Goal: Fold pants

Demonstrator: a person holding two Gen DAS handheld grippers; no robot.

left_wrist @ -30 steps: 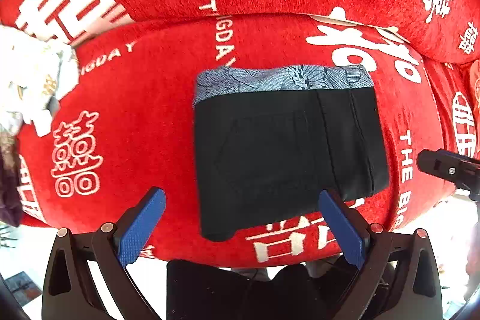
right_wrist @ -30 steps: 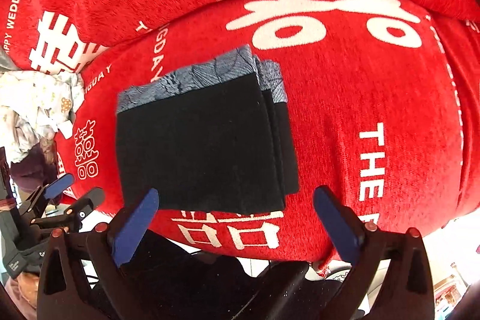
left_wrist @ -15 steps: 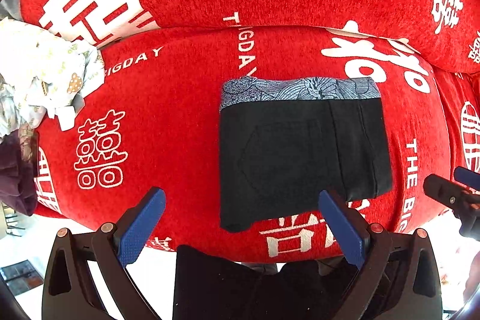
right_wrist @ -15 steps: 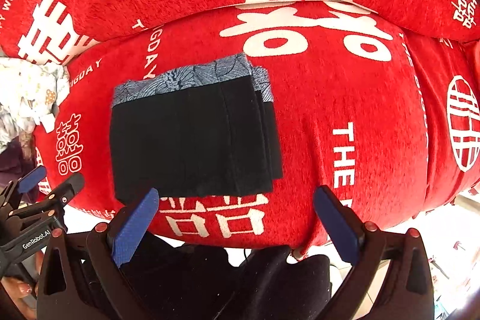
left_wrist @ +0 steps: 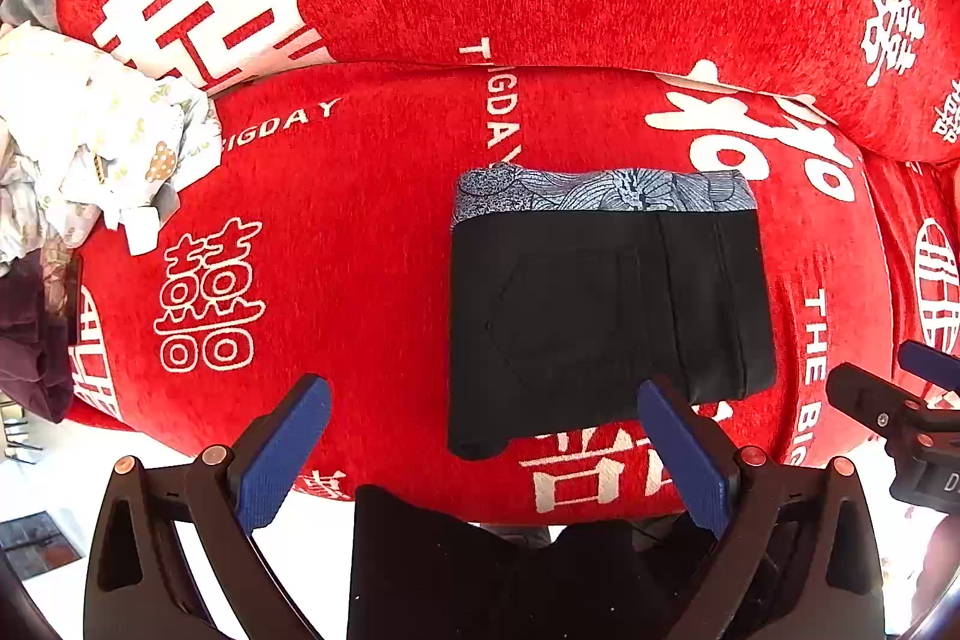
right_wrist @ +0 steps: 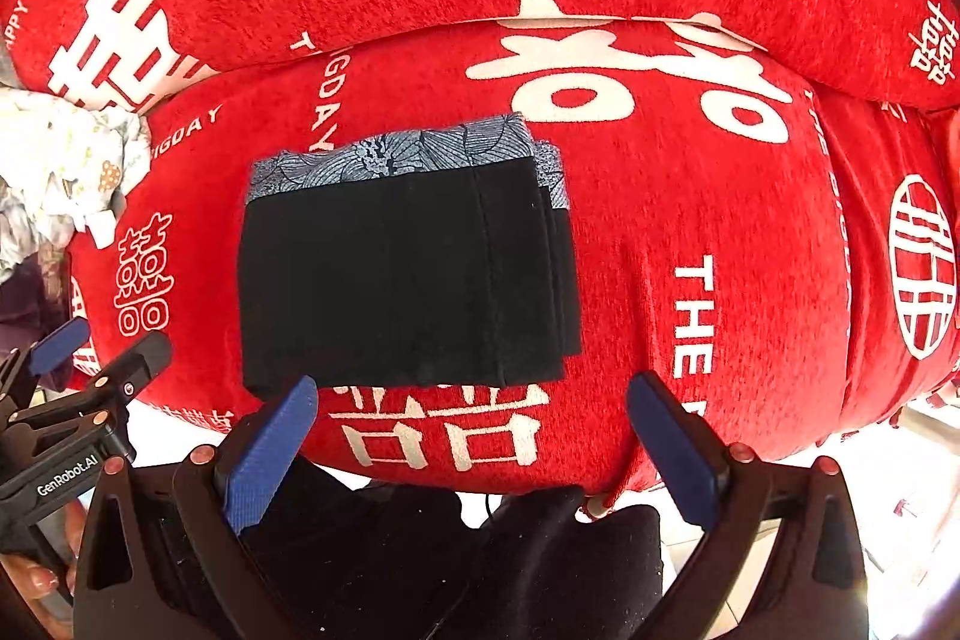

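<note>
At the bottom of each view, the left gripper and right gripper stand wide apart, empty, clear of the cloth, which suggests the folding is done. Mid-frame, the black pants lie as a compact rectangle, patterned waistband at the far edge, on the red sofa cover. Crumpled white laundry sits upper left.

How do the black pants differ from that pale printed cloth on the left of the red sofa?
The black pants are folded into a flat, neat rectangle; the pale printed cloth is crumpled in a loose heap. The pants are dark with a patterned grey waistband; the cloth is whitish with small prints. The pants lie mid-seat; the cloth sits at the left end. Both rest on the red sofa cover, untouched by either hand-held gripper.
</note>
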